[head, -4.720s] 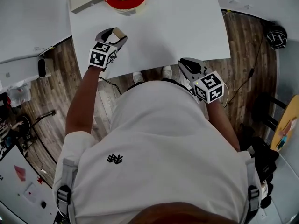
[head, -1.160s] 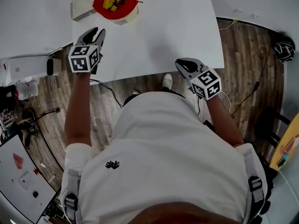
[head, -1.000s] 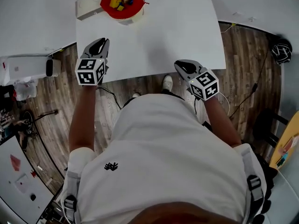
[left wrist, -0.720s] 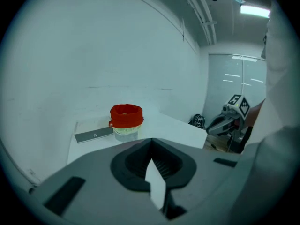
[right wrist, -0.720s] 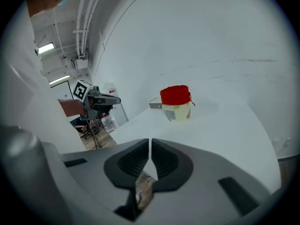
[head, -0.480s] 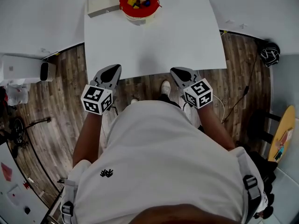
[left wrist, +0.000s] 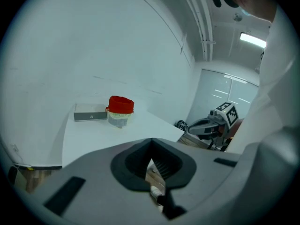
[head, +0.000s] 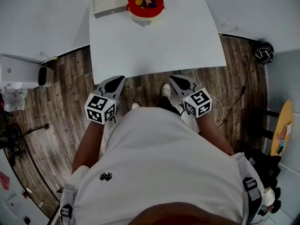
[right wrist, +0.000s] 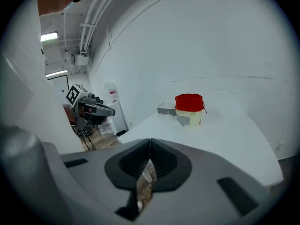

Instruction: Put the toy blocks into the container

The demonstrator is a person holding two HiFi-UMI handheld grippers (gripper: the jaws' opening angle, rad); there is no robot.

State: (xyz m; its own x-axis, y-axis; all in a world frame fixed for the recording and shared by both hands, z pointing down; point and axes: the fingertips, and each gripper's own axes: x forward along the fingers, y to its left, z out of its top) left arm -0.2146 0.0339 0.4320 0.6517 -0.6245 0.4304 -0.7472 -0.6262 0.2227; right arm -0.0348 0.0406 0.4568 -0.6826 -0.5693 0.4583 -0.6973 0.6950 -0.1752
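At the near edge of the white table, I hold both grippers out over the wooden floor, their tips just short of the tabletop. My left gripper has its jaws pressed together with nothing between them; through the thin slit where they meet I see only floorboards. My right gripper is the same, jaws closed on each other and empty. The two sit well apart, one to each side of my body, both angled toward the table. The container, a pale tub with a red rim, stands at the far end of the table, well away from both grippers. The toy blocks lie inside it, yellow, red and blue ones showing. A flat grey box lies just beside the container, on its left.
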